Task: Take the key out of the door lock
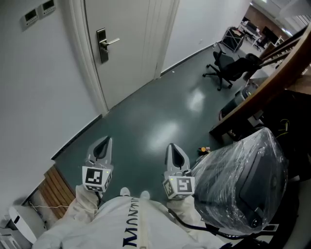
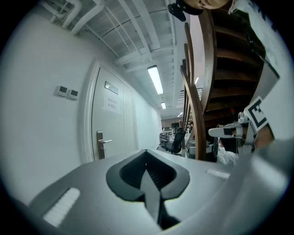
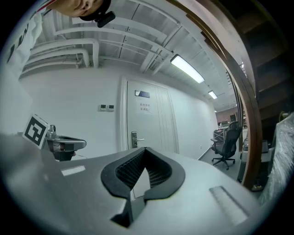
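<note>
Nothing of the task looks done. The left gripper (image 1: 102,146) and the right gripper (image 1: 176,153) are held level close to the person's body, over the near part of the floor (image 1: 155,116) and well apart from the door (image 1: 129,39). Each has its jaws pressed together on nothing, as both gripper views show.

The lock (image 1: 102,46) is a tall metal plate near the door's left edge, with a lever handle (image 1: 113,41) pointing right from it. The key should be in that plate, probably below the handle, but from here it is too small to make out in any view. By my reading the whole job remains: walk up to the door, open one gripper's jaws, pinch the key and draw it out.

The floor is dark green, smooth and glossy. White walls run along the left side, with two small wall panels (image 1: 38,11) left of the door frame. An office chair (image 1: 227,69) stands at the far right edge of the floor, and a bulky object wrapped in plastic (image 1: 243,180) sits just beside the right gripper.
</note>
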Available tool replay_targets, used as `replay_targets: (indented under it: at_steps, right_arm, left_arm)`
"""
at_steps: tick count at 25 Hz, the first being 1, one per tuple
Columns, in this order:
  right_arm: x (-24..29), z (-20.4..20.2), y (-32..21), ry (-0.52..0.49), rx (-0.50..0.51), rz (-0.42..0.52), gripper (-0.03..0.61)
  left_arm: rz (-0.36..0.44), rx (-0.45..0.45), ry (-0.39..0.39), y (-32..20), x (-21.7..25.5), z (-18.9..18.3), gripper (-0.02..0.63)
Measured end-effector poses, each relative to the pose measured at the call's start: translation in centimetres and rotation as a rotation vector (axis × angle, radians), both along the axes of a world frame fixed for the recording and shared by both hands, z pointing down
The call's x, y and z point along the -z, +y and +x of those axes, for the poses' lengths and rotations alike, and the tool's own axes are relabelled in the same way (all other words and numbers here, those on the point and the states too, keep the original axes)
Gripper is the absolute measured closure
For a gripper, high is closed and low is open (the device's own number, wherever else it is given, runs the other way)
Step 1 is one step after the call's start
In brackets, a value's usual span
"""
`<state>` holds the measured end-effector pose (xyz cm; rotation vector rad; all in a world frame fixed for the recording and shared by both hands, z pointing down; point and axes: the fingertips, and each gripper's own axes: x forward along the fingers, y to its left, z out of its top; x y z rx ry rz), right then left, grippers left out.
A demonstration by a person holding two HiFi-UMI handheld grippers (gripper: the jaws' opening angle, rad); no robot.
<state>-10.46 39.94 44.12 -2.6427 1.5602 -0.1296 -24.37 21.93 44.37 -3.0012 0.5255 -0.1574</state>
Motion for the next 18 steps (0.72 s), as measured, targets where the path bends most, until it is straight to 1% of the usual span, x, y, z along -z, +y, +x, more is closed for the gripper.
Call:
replay_targets:
  at_steps: [7, 13, 18]
  right_arm:
    - [-0.5, -1.5, -1.6, -0.024, 0.002, -0.002, 0.577]
    - [-0.4, -3.2, -3.8, -0.016, 0.002, -0.006, 0.577]
    - [-0.2, -4.4, -5.5, -0.006, -0.001, -0.007, 0.577]
  left_arm:
    - [0.001, -0.002, 0.0, -1.3, -0.3, -1.4, 0.614]
    - [-0.004, 0.008, 0.013, -3.5, -0.6, -3.6, 0.614]
    - [-0.003, 0.012, 0.008, -5.1, -1.0, -5.0, 0.614]
